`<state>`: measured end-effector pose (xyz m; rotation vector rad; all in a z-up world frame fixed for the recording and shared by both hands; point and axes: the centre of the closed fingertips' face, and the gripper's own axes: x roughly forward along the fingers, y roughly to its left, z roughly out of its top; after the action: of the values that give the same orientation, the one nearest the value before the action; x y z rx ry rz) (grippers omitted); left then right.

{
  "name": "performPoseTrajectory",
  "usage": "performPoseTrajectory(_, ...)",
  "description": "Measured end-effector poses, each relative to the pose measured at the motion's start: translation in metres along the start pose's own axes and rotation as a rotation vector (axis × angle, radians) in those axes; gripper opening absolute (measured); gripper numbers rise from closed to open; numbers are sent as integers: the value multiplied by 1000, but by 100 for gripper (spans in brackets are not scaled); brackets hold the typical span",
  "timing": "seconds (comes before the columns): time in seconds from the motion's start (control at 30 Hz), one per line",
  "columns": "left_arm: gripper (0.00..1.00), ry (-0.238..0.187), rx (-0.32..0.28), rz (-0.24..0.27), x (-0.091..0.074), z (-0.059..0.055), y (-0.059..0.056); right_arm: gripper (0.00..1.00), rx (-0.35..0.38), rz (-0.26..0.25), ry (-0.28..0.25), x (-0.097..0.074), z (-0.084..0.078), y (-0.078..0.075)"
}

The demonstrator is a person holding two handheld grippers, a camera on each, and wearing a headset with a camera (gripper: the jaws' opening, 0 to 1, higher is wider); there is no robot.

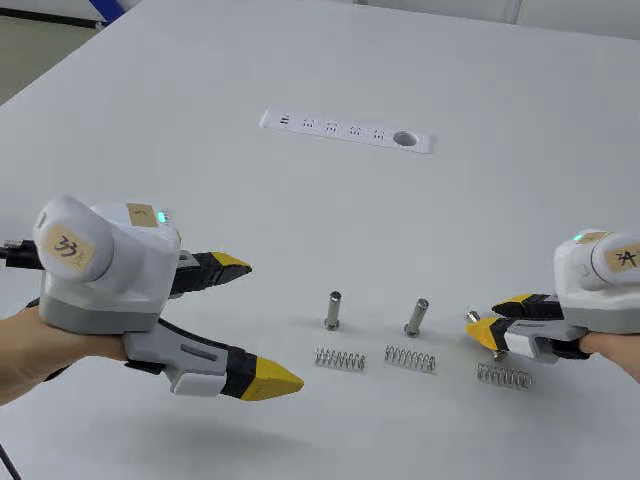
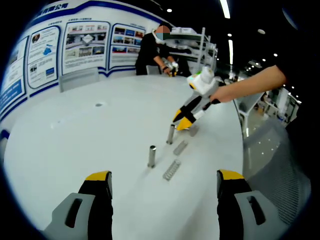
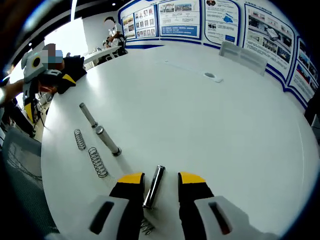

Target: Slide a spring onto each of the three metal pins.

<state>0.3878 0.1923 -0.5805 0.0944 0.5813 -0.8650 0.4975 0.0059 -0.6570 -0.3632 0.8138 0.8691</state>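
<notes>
Three metal pins stand upright in a row on the white table: left pin point(image 1: 332, 310), middle pin point(image 1: 416, 317) and right pin point(image 1: 473, 318). A spring lies flat in front of each: left spring point(image 1: 340, 358), middle spring point(image 1: 411, 359), right spring point(image 1: 504, 376). My right gripper point(image 1: 497, 318) is open, its yellow-tipped jaws on either side of the right pin point(image 3: 152, 187) with a gap on each side. My left gripper point(image 1: 255, 320) stands wide open to the left of the row and holds nothing. In the left gripper view, the left pin point(image 2: 152, 156) and left spring point(image 2: 171, 169) lie ahead.
A white power strip point(image 1: 345, 131) lies flat at the far middle of the table point(image 1: 200, 150). A person stands at another bench point(image 2: 172, 67) in the background, beyond the table's far edge. Poster boards point(image 3: 235, 22) line the wall.
</notes>
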Motion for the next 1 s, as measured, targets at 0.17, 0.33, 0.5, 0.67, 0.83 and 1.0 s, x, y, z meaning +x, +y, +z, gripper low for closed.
performPoseTrajectory(0.17,87,21,10,12,1,-6,3,24,54,-12,12,4,1,-1)
performPoseTrajectory(0.33,88,-4,-1,-2,-1,-1,1,22,85,-29,16,9,1,1)
performPoseTrajectory(0.5,88,-19,-9,10,-2,2,4,15,96,-105,34,6,1,-4)
performPoseTrajectory(0.67,87,-21,-12,12,-2,1,4,12,107,-106,49,5,0,-3)
performPoseTrajectory(0.83,87,-25,-14,11,-1,1,2,9,109,-114,51,5,0,-1)
performPoseTrajectory(1.0,86,-66,-29,10,-3,13,0,9,140,-119,43,5,0,-2)
